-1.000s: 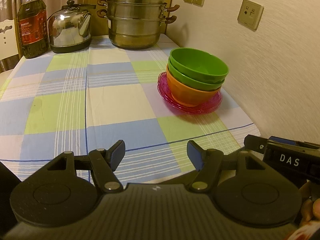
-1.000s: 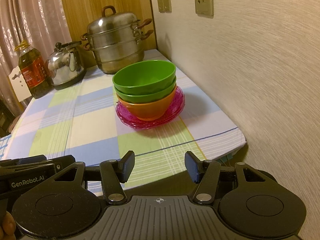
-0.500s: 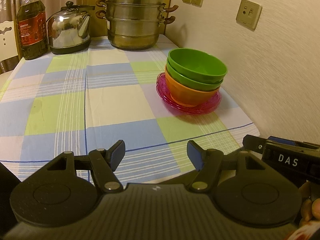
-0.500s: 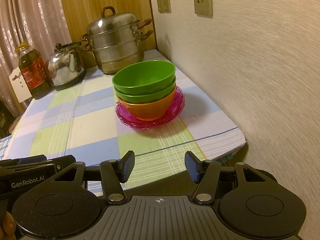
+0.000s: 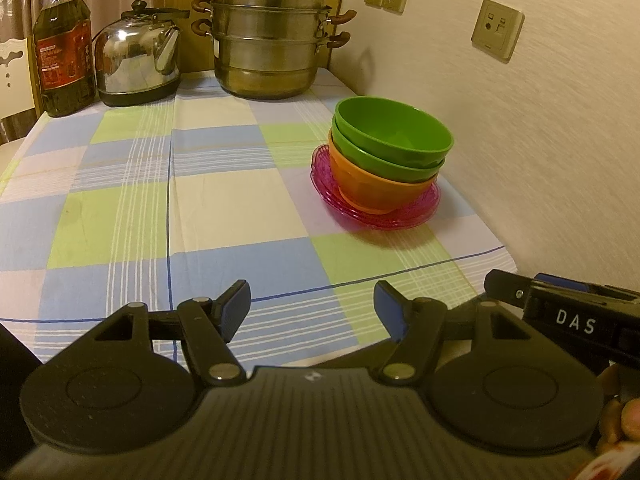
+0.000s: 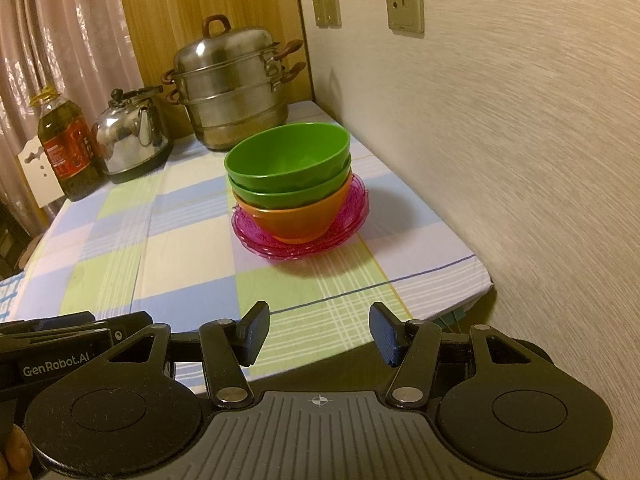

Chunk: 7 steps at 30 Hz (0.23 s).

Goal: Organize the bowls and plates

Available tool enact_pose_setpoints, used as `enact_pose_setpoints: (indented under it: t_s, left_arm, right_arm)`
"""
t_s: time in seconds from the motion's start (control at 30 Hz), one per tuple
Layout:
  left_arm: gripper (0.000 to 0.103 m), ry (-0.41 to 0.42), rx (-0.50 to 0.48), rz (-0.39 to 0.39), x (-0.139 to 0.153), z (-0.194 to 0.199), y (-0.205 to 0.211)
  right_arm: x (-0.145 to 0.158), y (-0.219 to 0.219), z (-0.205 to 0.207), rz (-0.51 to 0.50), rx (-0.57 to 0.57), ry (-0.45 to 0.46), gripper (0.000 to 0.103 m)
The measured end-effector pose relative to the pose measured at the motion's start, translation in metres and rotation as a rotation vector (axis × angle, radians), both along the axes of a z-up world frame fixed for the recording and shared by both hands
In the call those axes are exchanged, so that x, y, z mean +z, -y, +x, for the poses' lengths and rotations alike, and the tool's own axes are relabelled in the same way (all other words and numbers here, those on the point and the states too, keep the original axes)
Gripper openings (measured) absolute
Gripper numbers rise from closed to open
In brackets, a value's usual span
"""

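Over the near table edge, both grippers hang with jaws spread and nothing between them.

The left gripper (image 5: 312, 312) shows blue pads (image 5: 236, 310) well apart above the checked cloth (image 5: 224, 200); the right gripper (image 6: 318, 334) is spread a little less, its pads (image 6: 256, 332) also bare (each tool's body pokes into the other's view at the side). Well beyond both, near the wall (image 6: 520, 140), stands the stack: a green bowl (image 6: 288, 158) nested in a second green bowl (image 6: 292, 194), that in an orange bowl (image 6: 296, 220), all sitting on pink plates (image 6: 352, 208). At the far end of the table are a steamer pot (image 5: 268, 32), a kettle (image 5: 136, 64) beside it and an oil bottle (image 5: 64, 52) at the left.
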<state>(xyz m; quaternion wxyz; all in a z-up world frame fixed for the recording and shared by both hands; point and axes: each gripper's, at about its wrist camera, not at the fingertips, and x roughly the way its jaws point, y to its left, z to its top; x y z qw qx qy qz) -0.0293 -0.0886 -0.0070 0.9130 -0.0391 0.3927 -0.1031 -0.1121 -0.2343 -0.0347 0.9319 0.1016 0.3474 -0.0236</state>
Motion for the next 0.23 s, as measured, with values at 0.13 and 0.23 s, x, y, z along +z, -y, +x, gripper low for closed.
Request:
enact_pose_setpoints:
  t_s: [0.13, 0.23]
  left_arm:
    - [0.066, 0.014, 0.009, -0.006, 0.0004, -0.0014, -0.0021]
    - [0.066, 0.015, 0.014, -0.009, 0.0006, -0.0016, -0.0027]
  right_arm:
    - [0.0008, 0.0001, -0.0005, -0.001, -0.001, 0.003, 0.056]
    - [0.0016, -0.0007, -0.0015, 0.000, -0.002, 0.004, 0.056]
